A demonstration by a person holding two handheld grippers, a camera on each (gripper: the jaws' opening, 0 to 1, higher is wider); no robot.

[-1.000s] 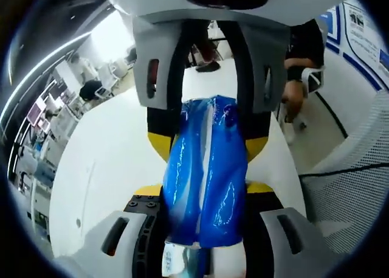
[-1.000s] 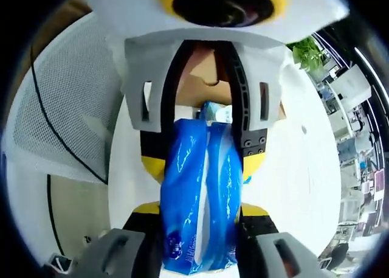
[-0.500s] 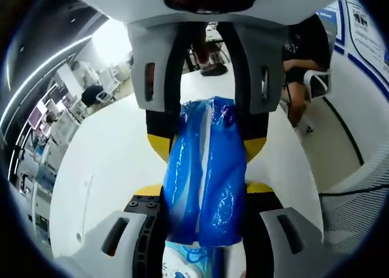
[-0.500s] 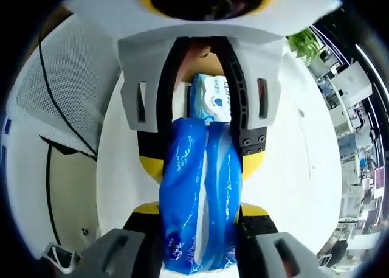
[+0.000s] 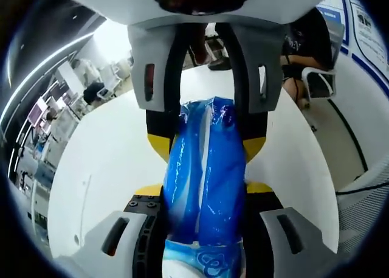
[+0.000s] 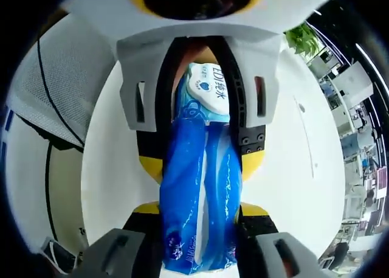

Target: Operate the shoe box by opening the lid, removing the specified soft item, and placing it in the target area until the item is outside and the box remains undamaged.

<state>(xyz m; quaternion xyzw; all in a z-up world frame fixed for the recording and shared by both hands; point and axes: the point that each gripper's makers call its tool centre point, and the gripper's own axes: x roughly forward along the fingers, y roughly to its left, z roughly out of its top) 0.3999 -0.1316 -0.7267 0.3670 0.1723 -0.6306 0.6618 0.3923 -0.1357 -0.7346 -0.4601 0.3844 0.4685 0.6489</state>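
Left gripper (image 5: 205,159): closed on one end of a blue soft pack (image 5: 205,180), which is pinched between its jaws.
Right gripper (image 6: 203,168): clamped on the opposite end of the blue soft pack (image 6: 199,193); the two grippers are seen facing each other.
Pack position: held in the air above a round white table (image 5: 115,168); the shoe box cannot be made out.
Step in hand: carrying is judged under way, the pack being outside the box.
Next move: lowering onto the target area is called for, then both grips are to be released.
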